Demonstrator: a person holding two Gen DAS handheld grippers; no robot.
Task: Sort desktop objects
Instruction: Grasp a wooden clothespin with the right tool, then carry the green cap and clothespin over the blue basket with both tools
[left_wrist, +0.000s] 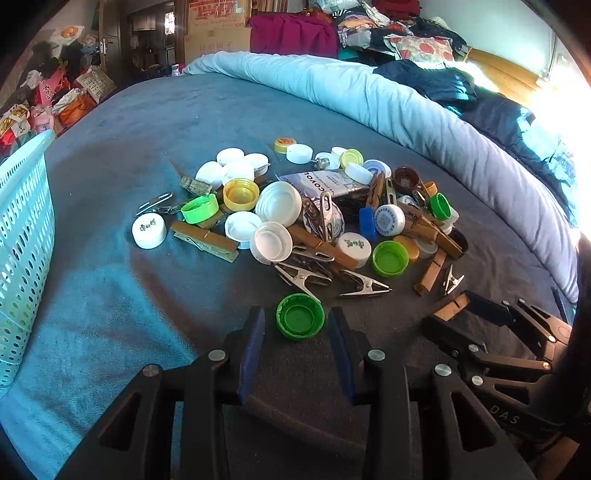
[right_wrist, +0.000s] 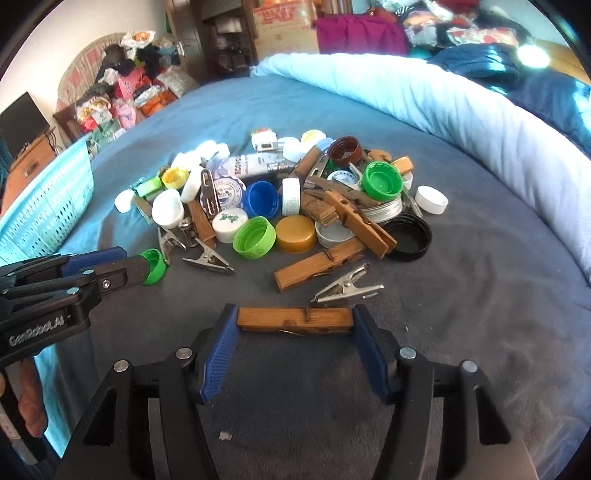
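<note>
A pile of bottle caps, wooden clothespins and metal clips (left_wrist: 325, 218) lies on the blue bed cover. My left gripper (left_wrist: 297, 321) has its blue pads on both sides of a green bottle cap (left_wrist: 300, 316), touching it; the cap also shows in the right wrist view (right_wrist: 154, 266). My right gripper (right_wrist: 294, 322) is shut on a wooden clothespin (right_wrist: 293, 320), gripped by its two ends, crosswise. The right gripper also shows at the lower right of the left wrist view (left_wrist: 458, 306).
A light blue perforated basket (left_wrist: 22, 236) stands at the left edge of the bed, also in the right wrist view (right_wrist: 44, 206). A rolled pale blue duvet (left_wrist: 369, 96) runs along the far right. Cluttered furniture stands behind the bed.
</note>
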